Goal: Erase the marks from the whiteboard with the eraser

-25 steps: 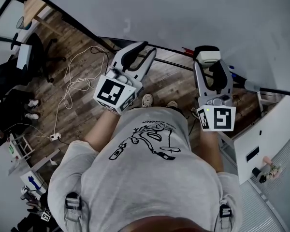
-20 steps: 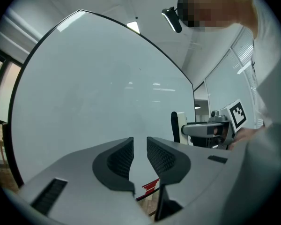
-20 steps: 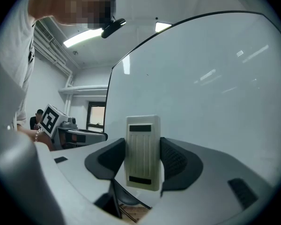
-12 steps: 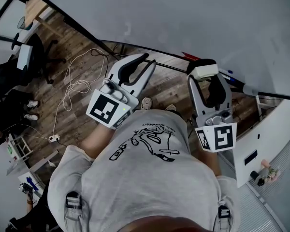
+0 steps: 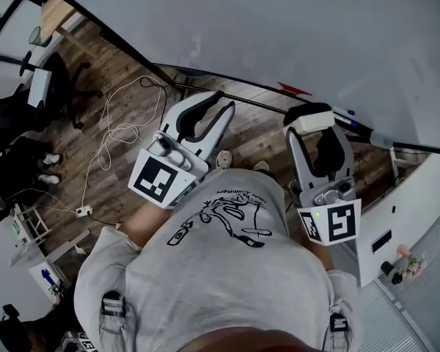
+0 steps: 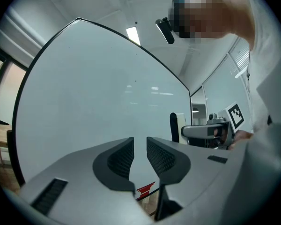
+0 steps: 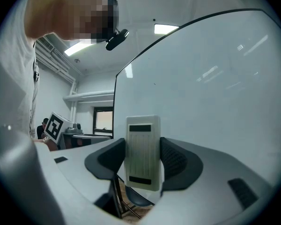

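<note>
While the right gripper (image 5: 313, 127) clamps the white eraser (image 7: 143, 151) upright between its jaws, facing the whiteboard (image 7: 215, 93) ahead, the left gripper (image 6: 140, 156) beside it has just been closing to a narrow gap, with nothing between its jaws.

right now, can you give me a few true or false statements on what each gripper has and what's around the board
1. The white rectangular eraser is clamped in the right gripper's jaws. True.
2. The left gripper holds a red marker. False: its jaws have just been closing, stand slightly apart, and have nothing between them.
3. A white cable lies on the wooden plank floor. True.
4. The large white whiteboard lies flat on the floor. False: it stands upright in front of both grippers.
</note>
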A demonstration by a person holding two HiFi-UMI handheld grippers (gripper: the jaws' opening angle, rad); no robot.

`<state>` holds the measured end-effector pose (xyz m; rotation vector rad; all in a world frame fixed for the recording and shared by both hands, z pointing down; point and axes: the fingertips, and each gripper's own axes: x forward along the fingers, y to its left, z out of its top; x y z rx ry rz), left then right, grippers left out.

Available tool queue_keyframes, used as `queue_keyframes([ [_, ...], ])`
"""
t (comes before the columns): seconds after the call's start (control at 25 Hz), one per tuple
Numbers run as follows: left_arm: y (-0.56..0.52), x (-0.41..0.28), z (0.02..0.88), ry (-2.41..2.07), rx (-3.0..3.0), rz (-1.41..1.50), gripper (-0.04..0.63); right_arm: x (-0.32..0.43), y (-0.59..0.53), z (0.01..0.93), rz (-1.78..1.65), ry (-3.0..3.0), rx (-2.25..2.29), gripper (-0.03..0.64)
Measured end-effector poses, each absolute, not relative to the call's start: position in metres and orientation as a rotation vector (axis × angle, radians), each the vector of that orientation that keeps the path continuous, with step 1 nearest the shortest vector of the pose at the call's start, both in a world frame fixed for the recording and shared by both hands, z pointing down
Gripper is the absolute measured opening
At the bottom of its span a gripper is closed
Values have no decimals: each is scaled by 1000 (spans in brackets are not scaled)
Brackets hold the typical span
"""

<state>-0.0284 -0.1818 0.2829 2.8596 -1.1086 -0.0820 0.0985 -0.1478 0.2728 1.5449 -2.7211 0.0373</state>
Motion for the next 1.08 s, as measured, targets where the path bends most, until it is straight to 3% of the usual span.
queue_keyframes([
  [1.08,-180,-34,283,-1089,2864,-92,94,90,-145,262,19,-2740,1551,239],
])
